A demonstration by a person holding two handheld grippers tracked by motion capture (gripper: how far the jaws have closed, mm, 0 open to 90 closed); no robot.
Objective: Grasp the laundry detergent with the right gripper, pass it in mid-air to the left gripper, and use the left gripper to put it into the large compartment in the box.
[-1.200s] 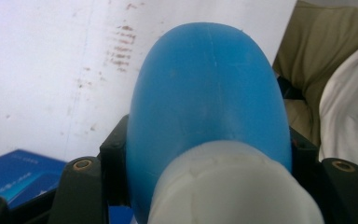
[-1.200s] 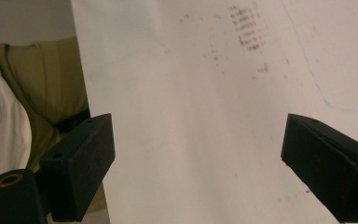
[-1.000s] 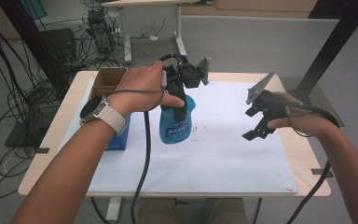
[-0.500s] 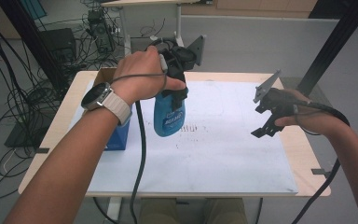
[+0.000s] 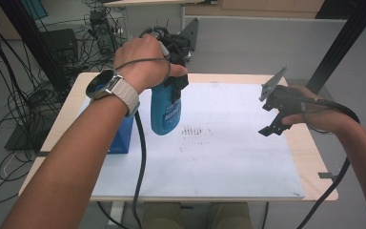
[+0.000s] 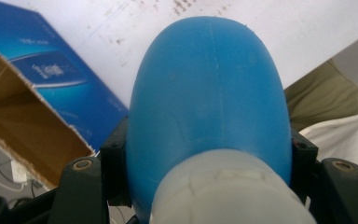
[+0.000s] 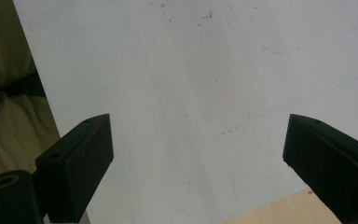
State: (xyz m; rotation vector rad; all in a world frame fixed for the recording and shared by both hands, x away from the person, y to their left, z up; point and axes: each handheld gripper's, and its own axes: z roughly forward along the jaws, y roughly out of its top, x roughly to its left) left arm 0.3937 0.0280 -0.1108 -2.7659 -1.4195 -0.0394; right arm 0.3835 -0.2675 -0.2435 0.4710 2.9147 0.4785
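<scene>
Lifted clear of the white sheet, the blue bottle now hangs higher than it did a second ago, when its base sat close to the paper; it has also drifted toward the sheet's far left corner. It hangs tilted above the sheet, just right of the blue box at the sheet's left edge. The left gripper stays clamped on the bottle near its white neck, a black jaw pressed to each flank in the left gripper view, the bottle's rounded body swelling beyond them toward the sheet. The right gripper has barely shifted, hovering over the sheet's right edge with its jaws spread wide and nothing between them, bare paper below.
</scene>
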